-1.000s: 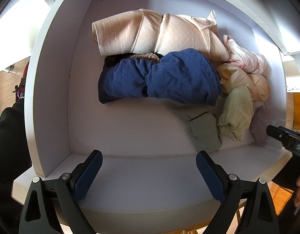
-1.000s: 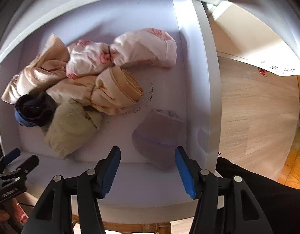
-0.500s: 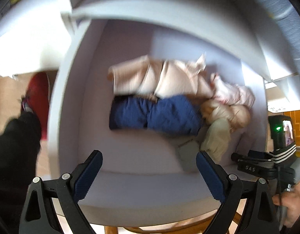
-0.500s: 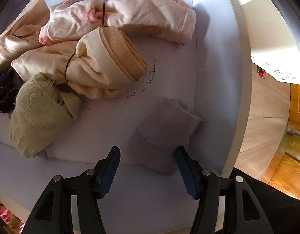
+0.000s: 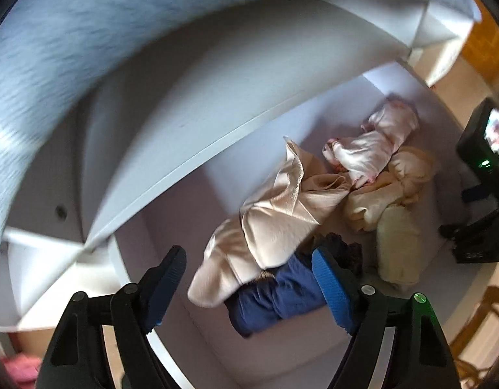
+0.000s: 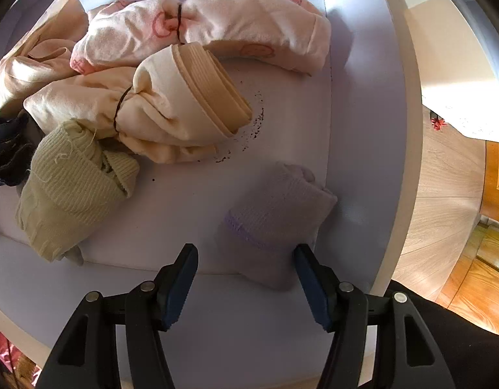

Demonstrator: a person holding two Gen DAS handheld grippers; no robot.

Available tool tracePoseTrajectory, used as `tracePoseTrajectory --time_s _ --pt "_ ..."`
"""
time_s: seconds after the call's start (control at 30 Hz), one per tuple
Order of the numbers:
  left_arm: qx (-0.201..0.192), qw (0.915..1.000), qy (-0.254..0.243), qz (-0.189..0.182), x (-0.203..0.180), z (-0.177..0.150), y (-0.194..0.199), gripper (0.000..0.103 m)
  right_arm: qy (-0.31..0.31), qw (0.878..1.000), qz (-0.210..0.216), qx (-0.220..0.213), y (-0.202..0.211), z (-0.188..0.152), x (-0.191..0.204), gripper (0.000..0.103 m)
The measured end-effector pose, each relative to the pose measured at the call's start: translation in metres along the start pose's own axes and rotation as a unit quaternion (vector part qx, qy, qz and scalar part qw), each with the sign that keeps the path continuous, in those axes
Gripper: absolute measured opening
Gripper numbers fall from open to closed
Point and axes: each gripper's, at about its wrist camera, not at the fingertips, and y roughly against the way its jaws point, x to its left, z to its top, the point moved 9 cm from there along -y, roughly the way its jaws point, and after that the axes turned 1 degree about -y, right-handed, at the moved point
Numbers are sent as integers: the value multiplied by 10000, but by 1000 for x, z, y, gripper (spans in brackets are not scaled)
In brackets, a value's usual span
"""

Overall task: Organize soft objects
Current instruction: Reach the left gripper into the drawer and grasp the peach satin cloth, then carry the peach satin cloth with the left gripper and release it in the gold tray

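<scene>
Lilac sock [image 6: 275, 217] points its toe away, cuff near right gripper [image 6: 246, 278].

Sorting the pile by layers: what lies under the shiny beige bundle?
The navy blue bundle sticks out from beneath the shiny beige bundle, with something dark beside it. How far either reaches underneath is covered.

A white shelf unit [image 6: 363, 129] fills most of both views, its compartment floor pale and smooth, with a scatter of dark specks [image 6: 249, 136] on it. An upright side panel [image 6: 395, 162] closes the compartment on the right. In the left wrist view a white shelf board [image 5: 217, 97] slants overhead, blurred. Beyond the unit lies a pale wood-grain floor [image 6: 444, 210], meeting orange-brown parquet [image 6: 476, 298]. Bright sunlight falls on a white ledge [image 6: 457, 97].
</scene>
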Motion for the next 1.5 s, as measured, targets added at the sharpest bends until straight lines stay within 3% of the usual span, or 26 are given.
tracePoseTrajectory --time_s 0.2,0.4,0.53,0.6,0.7,0.83,0.97,1.2,1.33,1.5 --pt "170 9982 -580 -5 -10 6 -31 81 -3 10000 74 7 4 2 6 64" --pt "386 9971 -653 18 -11 13 -61 85 34 9999 145 11 9 4 11 64" --pt "446 9976 -532 31 -12 14 -71 81 56 9998 192 15 13 4 13 64" --pt "377 9980 -506 -15 -14 12 -67 68 66 9998 209 21 15 5 15 64" --pt "390 9985 -373 -98 -13 6 -60 60 137 9998 148 19 22 3 16 64" --pt "411 9988 -121 -233 -12 -3 -48 56 210 9998 14 -24 25 3 23 63" --pt "190 9969 512 -563 -5 -6 -18 55 211 9997 -89 -90 27 1 24 61" --pt "-515 9813 1400 -1216 4 -10 52 55 311 9991 -247 -128 30 -2 26 58" --pt "-1048 9674 1677 -1585 10 -13 109 55 400 9985 -341 -146 31 -7 32 58" --pt "-1821 9433 2027 -1895 19 -16 189 55 449 9982 -383 -97 31 -4 31 58"
